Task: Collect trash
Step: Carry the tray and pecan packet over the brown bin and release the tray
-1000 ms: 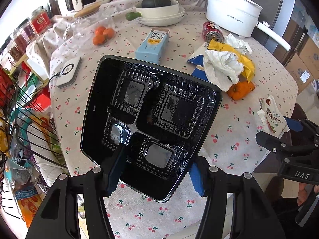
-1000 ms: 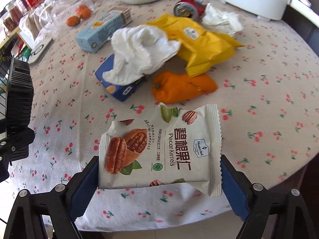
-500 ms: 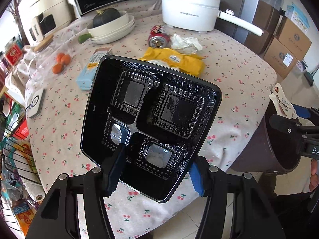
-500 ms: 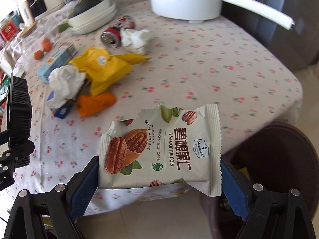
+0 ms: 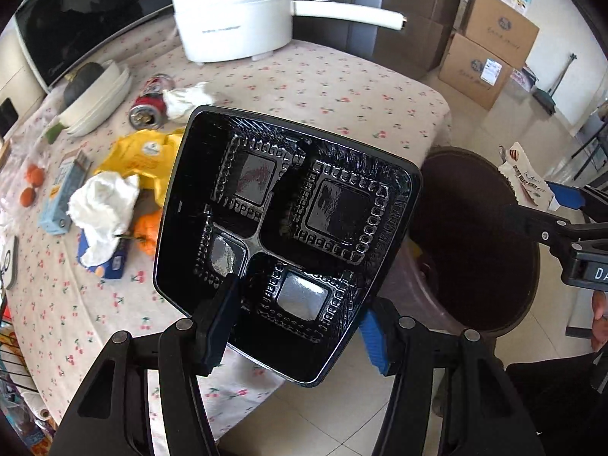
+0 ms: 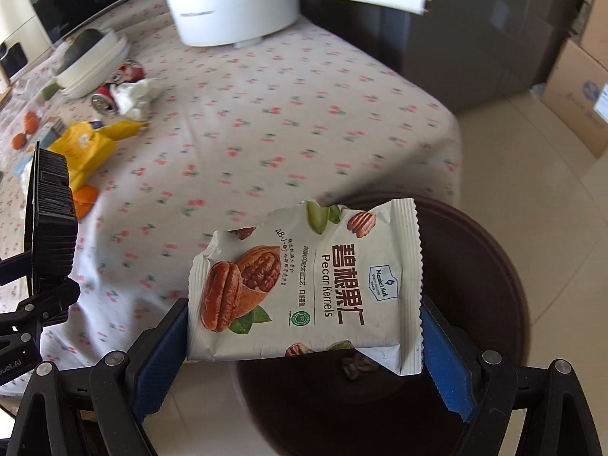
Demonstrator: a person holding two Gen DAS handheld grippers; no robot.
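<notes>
My left gripper [image 5: 292, 326] is shut on a black four-compartment food tray [image 5: 288, 224], held upright over the table's front edge. My right gripper [image 6: 304, 338] is shut on a white pecan kernels packet [image 6: 315, 285], held above the dark brown trash bin [image 6: 475, 266] on the floor beside the table. The bin [image 5: 475, 235] and the packet [image 5: 526, 186] also show at the right of the left wrist view. On the table lie a yellow bag [image 5: 146, 152], crumpled white tissue [image 5: 102, 201], a crushed red can [image 5: 150, 100] and an orange wrapper [image 5: 146, 231].
A white electric pot [image 5: 235, 19] with a long handle stands at the back of the cherry-print tablecloth [image 5: 323, 87]. A bowl stack with a dark squash [image 5: 95, 91], a light blue carton [image 5: 62, 190] and cardboard boxes [image 5: 490, 49] on the floor are also in view.
Both grippers have swung right, from over the table to its right edge. The packet now hangs over the trash bin. The tray stays gripped.
</notes>
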